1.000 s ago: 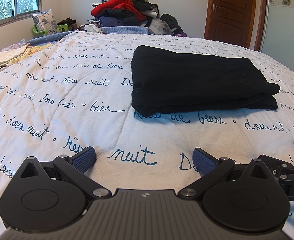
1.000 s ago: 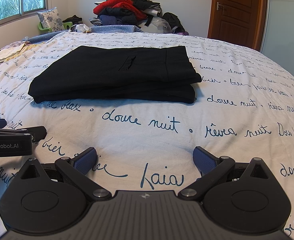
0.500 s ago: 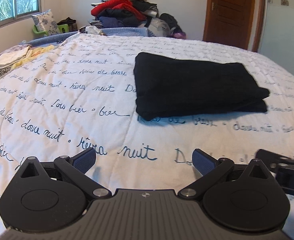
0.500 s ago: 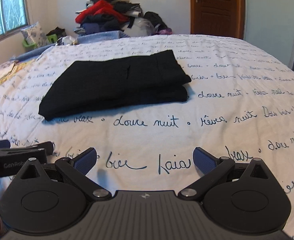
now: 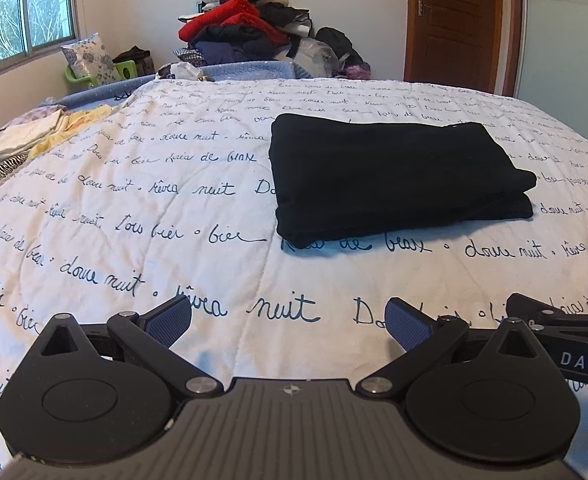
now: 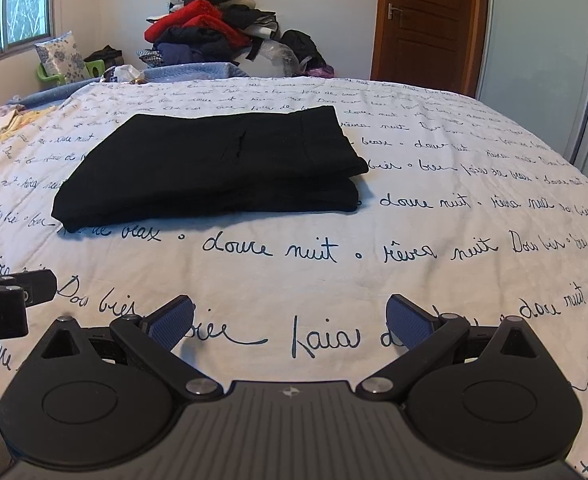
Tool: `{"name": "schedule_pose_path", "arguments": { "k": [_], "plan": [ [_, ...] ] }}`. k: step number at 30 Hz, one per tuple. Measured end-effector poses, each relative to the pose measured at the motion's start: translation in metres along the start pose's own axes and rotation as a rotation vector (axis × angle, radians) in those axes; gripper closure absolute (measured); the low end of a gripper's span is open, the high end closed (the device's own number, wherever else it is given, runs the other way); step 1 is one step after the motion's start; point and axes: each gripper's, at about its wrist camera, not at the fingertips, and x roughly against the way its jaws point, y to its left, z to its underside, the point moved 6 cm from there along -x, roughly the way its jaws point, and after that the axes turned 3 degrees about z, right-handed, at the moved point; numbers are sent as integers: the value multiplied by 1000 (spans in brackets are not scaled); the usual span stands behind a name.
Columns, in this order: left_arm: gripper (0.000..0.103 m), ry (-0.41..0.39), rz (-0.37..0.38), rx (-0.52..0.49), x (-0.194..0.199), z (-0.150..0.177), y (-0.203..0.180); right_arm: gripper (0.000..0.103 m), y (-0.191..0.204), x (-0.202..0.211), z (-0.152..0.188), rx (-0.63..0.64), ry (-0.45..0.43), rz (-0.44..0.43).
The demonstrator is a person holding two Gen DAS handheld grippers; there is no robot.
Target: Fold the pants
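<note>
Black fabric pants (image 5: pixel 398 178) lie folded mid-bed on the white script-printed quilt (image 5: pixel 133 208). Your left claw (image 5: pixel 289 322) and right claw (image 6: pixel 289 322) hang released, well apart; folding looks finished, so just withdraw.

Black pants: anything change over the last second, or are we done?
Only the cameras shifted slightly; nothing was gripped or released. The left gripper and right gripper are open and empty throughout, held back from the garment. The black pants lie folded in the same flat stack on the bedspread, untouched. The clothes pile behind the bed is unchanged.
</note>
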Motion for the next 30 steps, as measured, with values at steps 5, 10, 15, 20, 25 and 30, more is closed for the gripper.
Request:
{"name": "schedule_pose_path", "arguments": {
  "k": [5, 10, 15, 20, 25, 30],
  "plan": [
    [0, 5, -7, 19, -1, 1, 4, 0, 2, 8, 0, 12, -11, -6],
    [0, 5, -12, 37, -2, 2, 9, 0, 3, 4, 2, 36, -14, 10],
    [0, 11, -5, 33, -3, 4, 9, 0, 1, -2, 9, 18, 13, 2],
    [0, 12, -5, 31, -3, 5, 7, 0, 1, -2, 10, 25, 16, 3],
    [0, 9, -5, 53, -3, 4, 10, 0, 1, -4, 11, 23, 22, 0],
    [0, 22, -12, 69, -5, 5, 13, 0, 2, -5, 13, 27, 27, 1]
  ]
}}
